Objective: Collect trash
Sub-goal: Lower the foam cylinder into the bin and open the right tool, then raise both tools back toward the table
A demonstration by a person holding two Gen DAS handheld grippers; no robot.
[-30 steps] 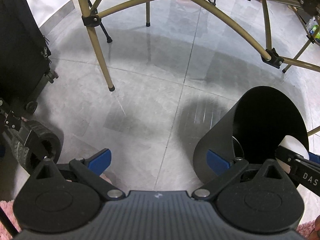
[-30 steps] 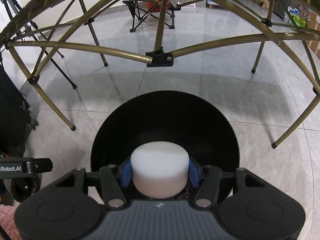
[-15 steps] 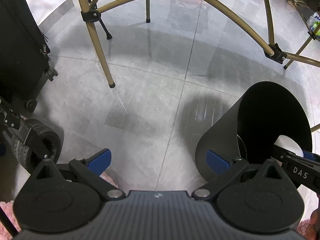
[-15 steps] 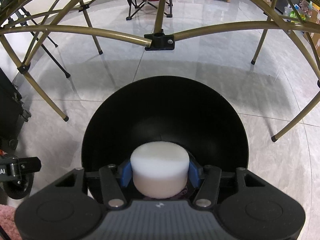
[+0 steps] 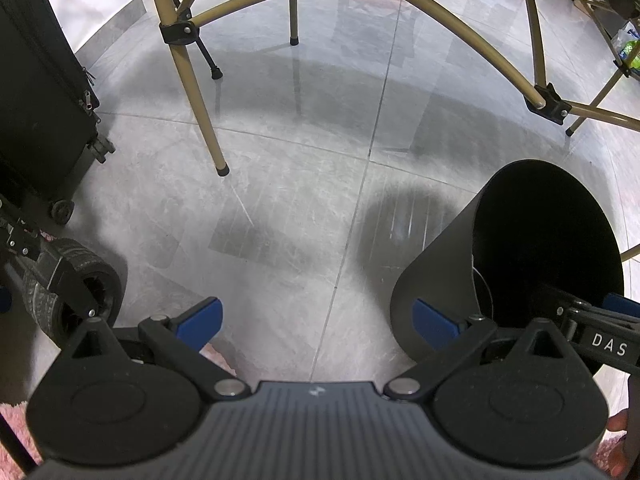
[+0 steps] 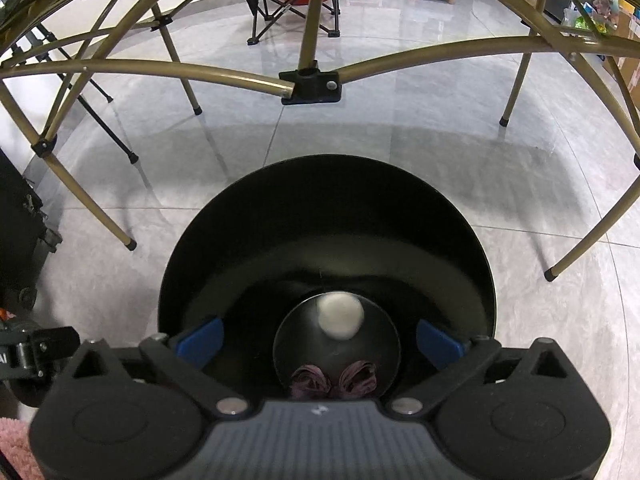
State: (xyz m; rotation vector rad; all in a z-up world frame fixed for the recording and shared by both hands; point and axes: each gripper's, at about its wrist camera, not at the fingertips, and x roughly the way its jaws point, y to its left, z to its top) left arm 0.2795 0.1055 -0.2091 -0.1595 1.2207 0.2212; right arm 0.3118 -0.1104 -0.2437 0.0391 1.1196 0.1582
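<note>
Blue fingers [image 6: 200,340] of the right gripper [image 6: 320,340] are seen spread wide and opening, nothing pinched between them. Directly below, a white foam puck [image 6: 340,316], blurred, is noted inside the black bin [image 6: 324,208], over its round bottom; two crumpled purple scraps [image 6: 332,380] lie at the bottom's near edge. The left gripper [image 5: 316,316] is held with fingers spread over bare grey floor [image 5: 280,200], empty, its right finger just beside the bin's outer wall. Gold table legs [image 5: 196,96] stand beyond.

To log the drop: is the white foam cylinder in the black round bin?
In: the white foam cylinder shows blurred inside the black round bin.
</note>
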